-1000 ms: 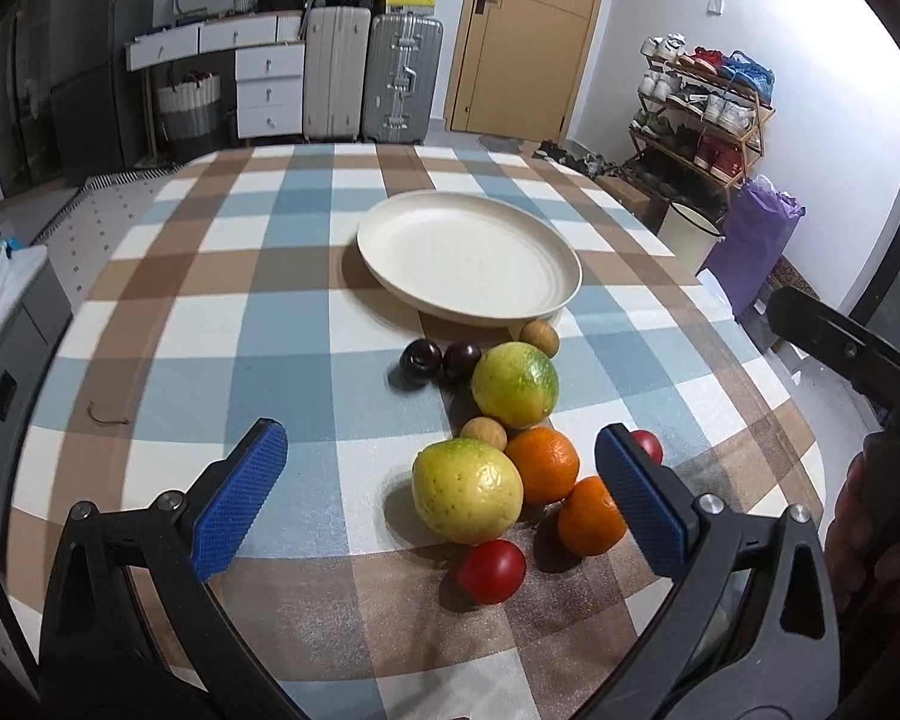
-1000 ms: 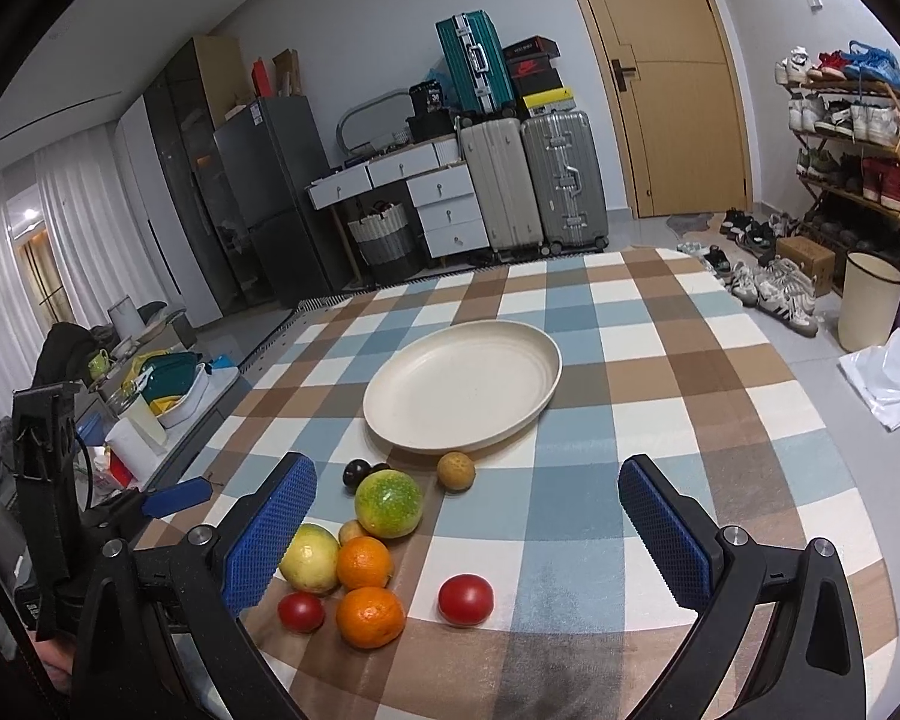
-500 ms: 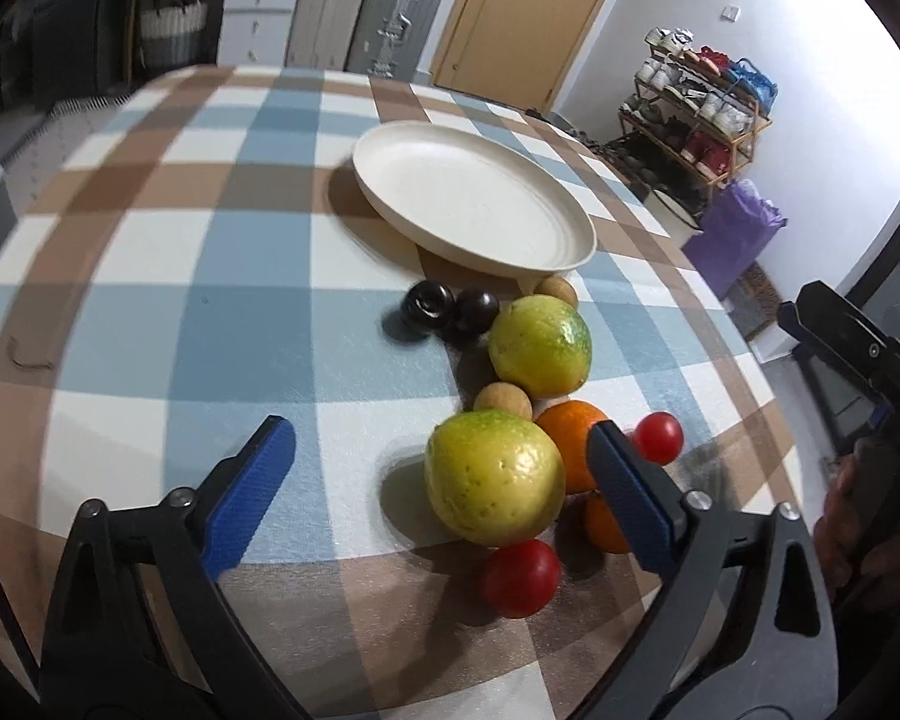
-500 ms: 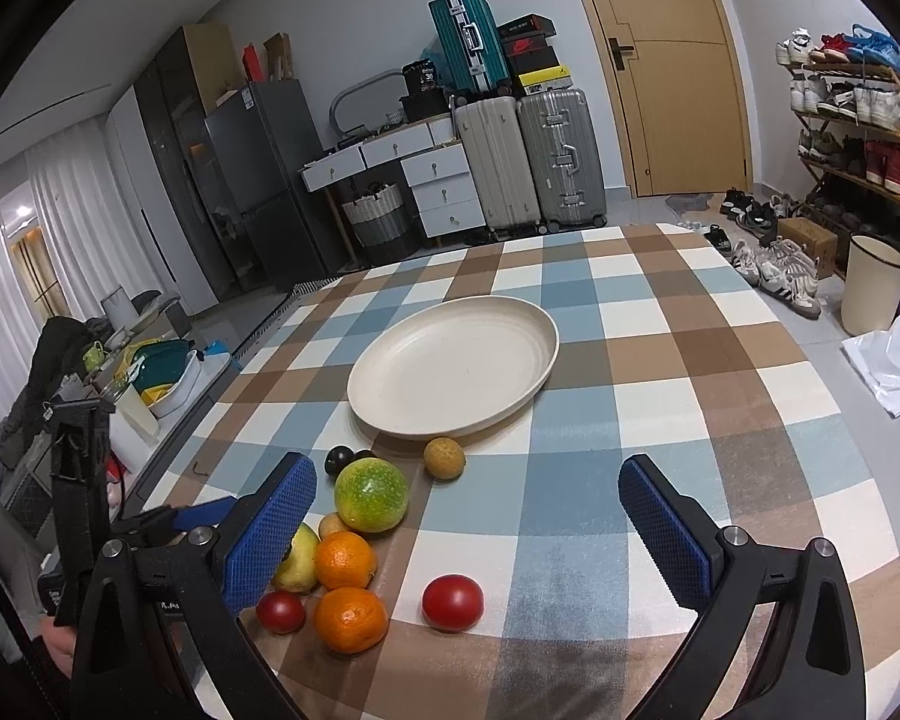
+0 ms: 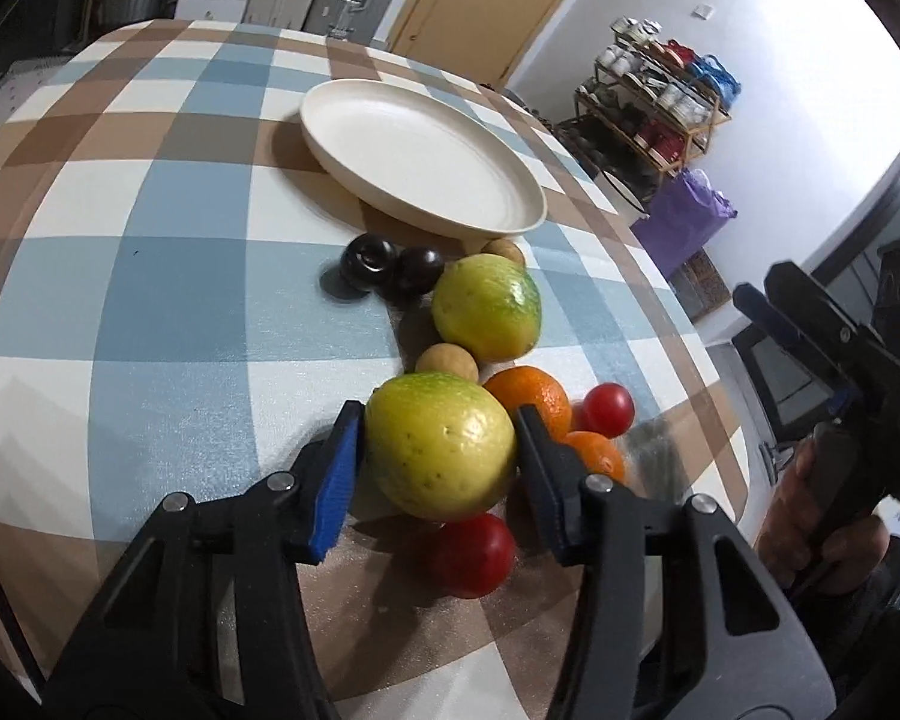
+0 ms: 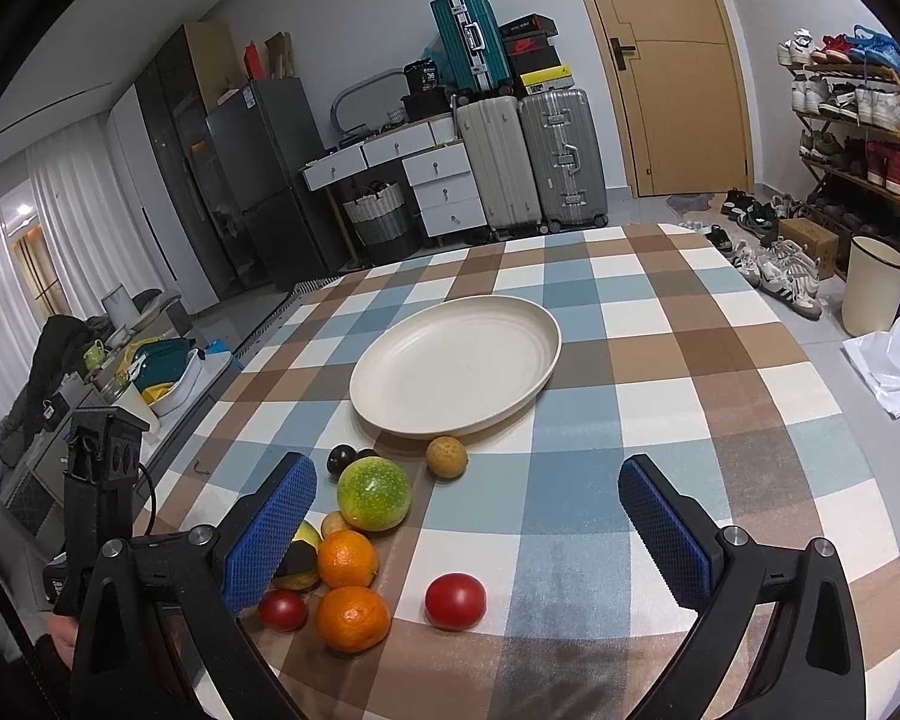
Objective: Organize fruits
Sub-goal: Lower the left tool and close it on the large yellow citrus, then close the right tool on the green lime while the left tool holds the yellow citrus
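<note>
Fruits are found clustered on the counter (image 6: 660,360) just short of the empty plate (image 6: 456,366), the likely destination. At the left, the left gripper (image 5: 441,450) is pressed onto the sides of a yellow-green fruit (image 5: 441,444), gripped at its widest part, presumably for a secure lift; whether it is clear of the counter cannot be told. Two oranges (image 5: 531,399) and a tomato (image 5: 471,552) are crowded against it. At the right, the right gripper (image 6: 468,540) is held spread above the counter, grasping nothing, apparently in reserve.

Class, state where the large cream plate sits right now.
In the right wrist view the cream plate lies mid-table on the checked cloth, just beyond the small tan fruit.
</note>
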`<move>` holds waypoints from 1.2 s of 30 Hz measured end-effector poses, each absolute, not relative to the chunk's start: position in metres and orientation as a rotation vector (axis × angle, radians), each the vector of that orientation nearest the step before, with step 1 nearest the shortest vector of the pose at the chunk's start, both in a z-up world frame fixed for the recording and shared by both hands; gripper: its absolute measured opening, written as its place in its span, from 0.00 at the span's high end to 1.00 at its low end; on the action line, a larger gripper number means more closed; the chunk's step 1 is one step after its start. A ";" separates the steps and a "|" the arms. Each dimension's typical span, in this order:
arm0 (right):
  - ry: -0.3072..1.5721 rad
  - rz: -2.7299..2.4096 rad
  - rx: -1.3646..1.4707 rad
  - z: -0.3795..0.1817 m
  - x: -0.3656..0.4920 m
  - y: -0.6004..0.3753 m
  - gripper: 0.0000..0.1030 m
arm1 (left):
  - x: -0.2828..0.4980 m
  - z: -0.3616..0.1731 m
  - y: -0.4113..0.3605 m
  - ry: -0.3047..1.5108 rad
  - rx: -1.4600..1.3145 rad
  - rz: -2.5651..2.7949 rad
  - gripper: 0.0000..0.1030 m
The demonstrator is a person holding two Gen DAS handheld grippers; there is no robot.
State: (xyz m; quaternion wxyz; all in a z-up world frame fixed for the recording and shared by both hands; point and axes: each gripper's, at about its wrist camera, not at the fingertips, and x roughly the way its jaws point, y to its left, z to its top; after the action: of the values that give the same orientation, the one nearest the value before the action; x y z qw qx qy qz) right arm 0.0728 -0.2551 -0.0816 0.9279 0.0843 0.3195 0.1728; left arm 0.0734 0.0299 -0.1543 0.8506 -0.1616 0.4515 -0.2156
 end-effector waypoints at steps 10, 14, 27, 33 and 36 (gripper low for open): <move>0.663 0.385 0.180 -0.079 0.069 -0.253 0.00 | 0.070 -0.144 0.036 0.920 -0.331 -0.449 0.54; 0.691 0.402 0.203 -0.083 0.073 -0.254 0.00 | 0.068 -0.136 0.045 0.901 -0.343 -0.443 0.54; 0.802 0.486 0.269 -0.103 0.100 -0.237 0.00 | 0.062 -0.123 0.075 0.859 -0.363 -0.422 0.54; 0.845 0.501 0.271 -0.115 0.113 -0.226 0.00 | 0.064 -0.124 0.080 0.852 -0.363 -0.405 0.54; 0.871 0.503 0.266 -0.121 0.119 -0.220 0.00 | 0.066 -0.124 0.081 0.858 -0.358 -0.407 0.54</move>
State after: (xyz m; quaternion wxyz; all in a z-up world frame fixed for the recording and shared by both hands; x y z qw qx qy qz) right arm 0.1187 -0.2200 -0.1211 0.8678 0.1270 0.4160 0.2405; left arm 0.0655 0.0811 -0.1240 0.8741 -0.1713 0.4106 -0.1948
